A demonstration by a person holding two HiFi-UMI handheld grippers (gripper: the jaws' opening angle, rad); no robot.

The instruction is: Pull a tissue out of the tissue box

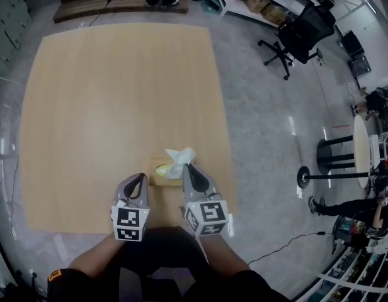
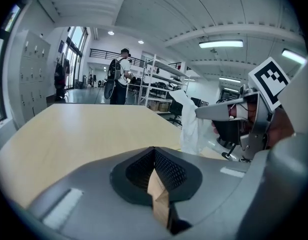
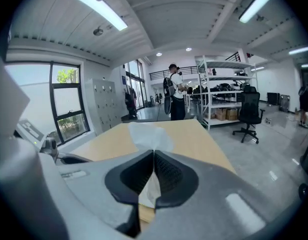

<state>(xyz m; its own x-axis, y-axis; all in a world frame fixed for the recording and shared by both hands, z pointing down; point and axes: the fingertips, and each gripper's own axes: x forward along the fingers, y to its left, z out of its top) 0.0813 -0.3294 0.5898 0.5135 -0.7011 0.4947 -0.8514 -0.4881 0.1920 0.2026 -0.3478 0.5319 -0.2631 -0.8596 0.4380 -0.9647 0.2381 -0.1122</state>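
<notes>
A small tan tissue box point(image 1: 160, 172) sits on the wooden table point(image 1: 118, 106) near its front edge. A white tissue point(image 1: 181, 158) rises from the top of the box. My right gripper point(image 1: 188, 167) is shut on this tissue; in the right gripper view the tissue point(image 3: 150, 136) sticks out above the closed right gripper point(image 3: 154, 158) and hangs between the pads. My left gripper point(image 1: 142, 177) is at the box's left edge. In the left gripper view the left gripper point(image 2: 155, 160) is shut on a tan piece of the tissue box point(image 2: 158, 196). The lifted tissue point(image 2: 190, 128) shows there too.
A black office chair point(image 1: 300, 33) stands on the grey floor beyond the table's right side. A round stand table point(image 1: 359, 145) and a seated person point(image 1: 345, 206) are at the far right. A person with a backpack point(image 3: 172, 98) stands by shelving beyond the table's far end.
</notes>
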